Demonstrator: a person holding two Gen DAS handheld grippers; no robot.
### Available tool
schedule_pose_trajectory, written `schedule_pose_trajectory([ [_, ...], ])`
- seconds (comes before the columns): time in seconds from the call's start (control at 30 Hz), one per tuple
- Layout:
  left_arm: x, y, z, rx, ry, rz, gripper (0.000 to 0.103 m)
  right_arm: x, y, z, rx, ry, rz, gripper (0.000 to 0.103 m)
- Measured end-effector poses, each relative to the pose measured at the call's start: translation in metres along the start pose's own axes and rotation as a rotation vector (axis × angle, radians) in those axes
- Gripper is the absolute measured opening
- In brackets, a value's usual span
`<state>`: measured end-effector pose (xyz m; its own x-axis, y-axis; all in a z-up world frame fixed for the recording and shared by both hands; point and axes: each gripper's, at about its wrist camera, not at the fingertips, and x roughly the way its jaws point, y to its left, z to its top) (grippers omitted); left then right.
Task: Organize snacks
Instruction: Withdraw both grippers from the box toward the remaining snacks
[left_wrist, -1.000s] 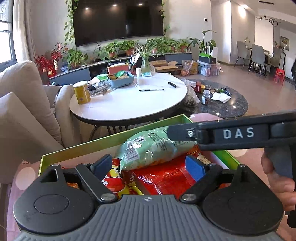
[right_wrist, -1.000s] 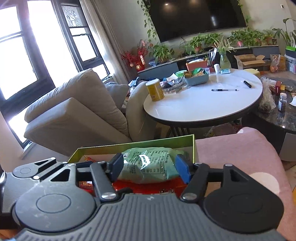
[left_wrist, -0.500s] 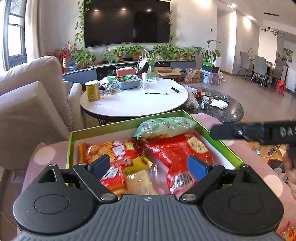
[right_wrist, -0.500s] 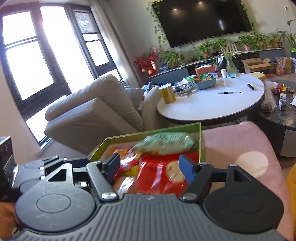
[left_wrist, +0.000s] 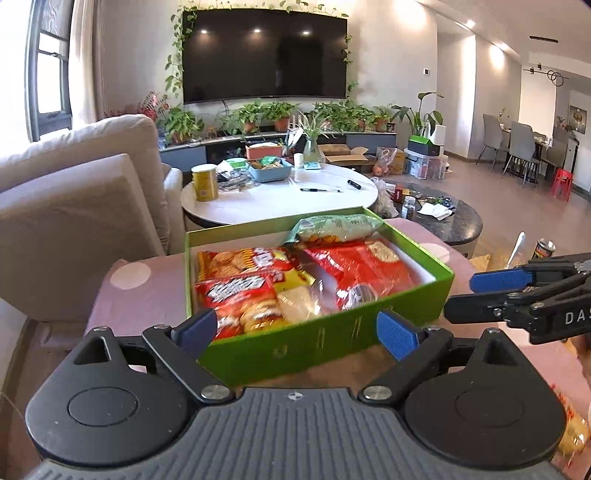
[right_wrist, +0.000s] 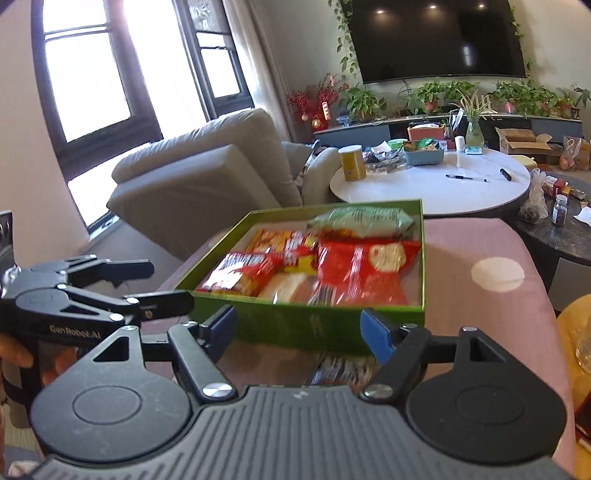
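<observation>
Both tools, left tool and right tool, spread empty, we judge the green box's crinkly snack packets light, slippery, best pinched at sealed edges.

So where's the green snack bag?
The green bag lies in the green box, at its far right corner beside the white table, its near edge overlapping the big red bag.

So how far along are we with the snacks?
Several packets, including the green bag, already lie in the green box. Left gripper and right gripper are open, holding nothing. A dark packet lies outside the box, probably next.
</observation>
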<state>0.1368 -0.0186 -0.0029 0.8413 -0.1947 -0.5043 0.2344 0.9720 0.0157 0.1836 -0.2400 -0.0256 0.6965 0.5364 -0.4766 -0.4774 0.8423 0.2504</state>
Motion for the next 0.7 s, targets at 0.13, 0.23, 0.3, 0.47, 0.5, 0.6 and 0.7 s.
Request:
schedule_pose_trajectory([
  [0.13,-0.019,0.002,-0.017,-0.02,0.003,0.036,0.093,-0.012,0.007,-0.013,-0.002,0.007,0.001,0.076],
  [0.23,-0.029,0.001,-0.029,-0.031,0.01,0.052,0.093,-0.017,0.016,-0.02,-0.011,0.008,0.003,0.076],
  [0.3,-0.036,-0.001,-0.036,-0.034,0.016,0.061,0.094,-0.021,0.022,-0.025,-0.018,0.011,0.012,0.076],
  [0.47,-0.05,-0.008,-0.046,-0.031,0.02,0.08,0.094,-0.028,0.038,-0.036,-0.038,0.016,0.027,0.076],
  [0.5,-0.052,-0.009,-0.048,-0.028,0.019,0.084,0.094,-0.03,0.041,-0.038,-0.042,0.017,0.029,0.076],
  [0.6,-0.057,-0.013,-0.052,-0.025,0.018,0.095,0.094,-0.034,0.049,-0.042,-0.053,0.018,0.029,0.076],
  [0.7,-0.062,-0.015,-0.056,-0.033,0.021,0.088,0.094,-0.04,0.055,-0.048,-0.066,0.019,0.027,0.076],
])
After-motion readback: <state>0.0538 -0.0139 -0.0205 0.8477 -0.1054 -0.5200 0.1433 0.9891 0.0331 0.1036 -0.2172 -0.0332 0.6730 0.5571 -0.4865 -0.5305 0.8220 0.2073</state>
